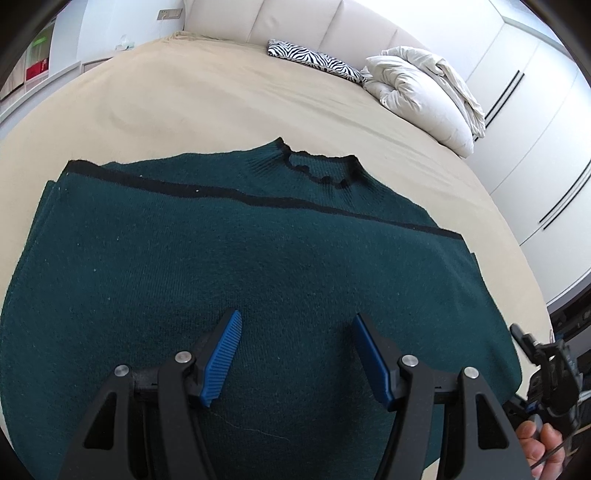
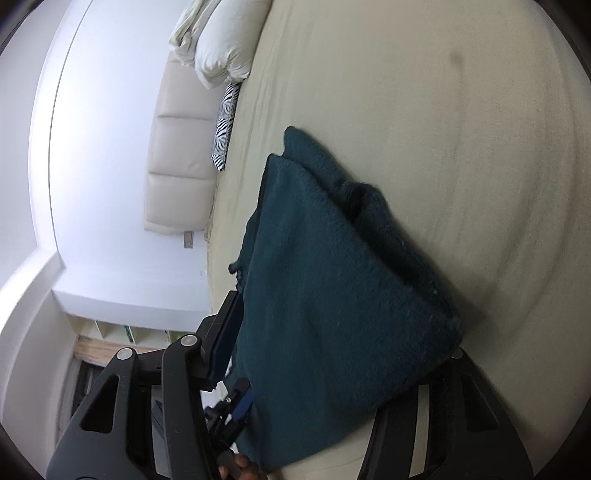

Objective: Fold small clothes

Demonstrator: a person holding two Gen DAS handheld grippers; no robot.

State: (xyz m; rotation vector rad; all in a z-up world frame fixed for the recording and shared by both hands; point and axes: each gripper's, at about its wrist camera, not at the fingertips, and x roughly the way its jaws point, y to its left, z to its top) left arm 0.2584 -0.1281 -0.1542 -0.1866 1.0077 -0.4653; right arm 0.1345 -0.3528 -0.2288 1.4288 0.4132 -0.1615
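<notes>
In the right wrist view the green sweater (image 2: pixel 332 295) covers one finger of the right gripper (image 2: pixel 332 354), so its closing cannot be judged. In the left view the sweater's lower edge is cut off.

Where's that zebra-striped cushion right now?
The zebra-striped cushion lies at the bed's far end against the headboard, just left of the white pillow.
</notes>
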